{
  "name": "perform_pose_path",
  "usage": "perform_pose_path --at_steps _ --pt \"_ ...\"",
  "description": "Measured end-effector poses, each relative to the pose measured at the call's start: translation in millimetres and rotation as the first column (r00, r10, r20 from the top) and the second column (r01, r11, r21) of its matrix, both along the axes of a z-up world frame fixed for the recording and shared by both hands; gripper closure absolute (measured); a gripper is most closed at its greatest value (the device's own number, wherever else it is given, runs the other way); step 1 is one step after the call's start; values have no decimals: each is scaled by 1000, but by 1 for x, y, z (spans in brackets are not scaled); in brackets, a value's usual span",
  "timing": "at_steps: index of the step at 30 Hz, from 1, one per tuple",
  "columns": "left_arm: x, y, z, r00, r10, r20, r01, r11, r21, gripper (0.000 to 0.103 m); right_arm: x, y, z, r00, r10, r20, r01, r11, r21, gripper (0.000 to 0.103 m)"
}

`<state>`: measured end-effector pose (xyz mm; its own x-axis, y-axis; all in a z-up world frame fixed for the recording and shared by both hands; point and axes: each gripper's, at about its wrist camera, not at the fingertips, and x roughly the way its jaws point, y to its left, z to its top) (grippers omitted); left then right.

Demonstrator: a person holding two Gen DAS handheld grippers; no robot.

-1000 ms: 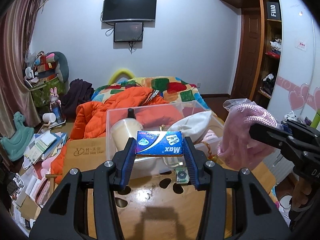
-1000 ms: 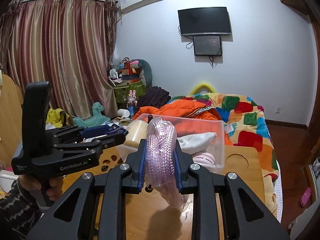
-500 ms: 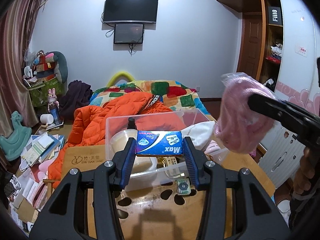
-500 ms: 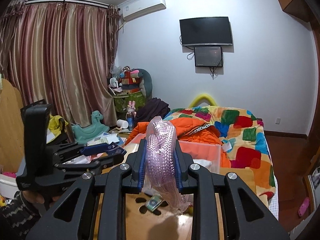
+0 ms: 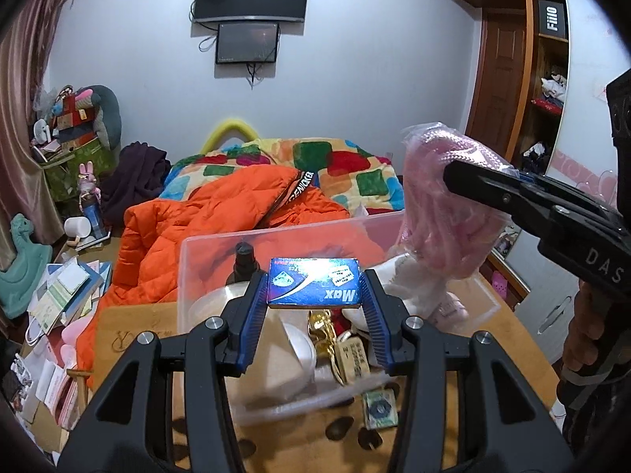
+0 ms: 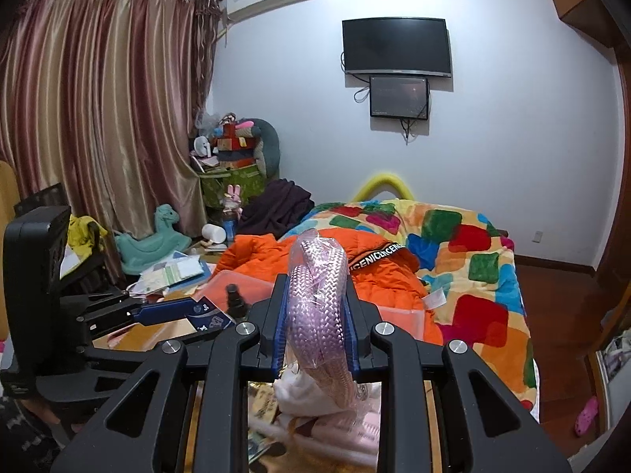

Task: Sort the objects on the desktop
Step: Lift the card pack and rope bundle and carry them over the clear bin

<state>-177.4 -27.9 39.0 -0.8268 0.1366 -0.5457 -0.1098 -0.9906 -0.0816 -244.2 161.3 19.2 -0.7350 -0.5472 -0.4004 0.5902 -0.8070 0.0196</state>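
— Blue box (image 5: pixel 313 288), printed "Max": where do you have it?

— I hold it flat in my left gripper (image 5: pixel 313 295), jaws pinching its two short ends, above the clear plastic bin (image 5: pixel 205 272) on the wooden desk (image 5: pixel 130 327).

— Second item?

— Pink braided cord in a clear bag (image 6: pixel 317 303). My right gripper (image 6: pixel 315 315) has its jaws pressed tight on it, the bag hanging over the bin's right side.

— Bin contents?

— White cloth (image 5: pixel 414 283), a black-capped bottle (image 5: pixel 244 262), a gold trinket (image 5: pixel 323 327). Behind lies an orange jacket (image 5: pixel 221 213) on the bed (image 5: pixel 355 173).
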Motion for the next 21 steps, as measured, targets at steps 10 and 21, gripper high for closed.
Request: perform_pose_path --at_steps 10,21 --pt "-31 11 -16 999 -9 36 10 999 -40 56 -30 -16 -24 1000 4 21 -5 999 48 82" --pt "-38 27 -22 1000 -12 23 15 991 -131 56 -44 -15 -37 995 47 84 -48 999 14 80"
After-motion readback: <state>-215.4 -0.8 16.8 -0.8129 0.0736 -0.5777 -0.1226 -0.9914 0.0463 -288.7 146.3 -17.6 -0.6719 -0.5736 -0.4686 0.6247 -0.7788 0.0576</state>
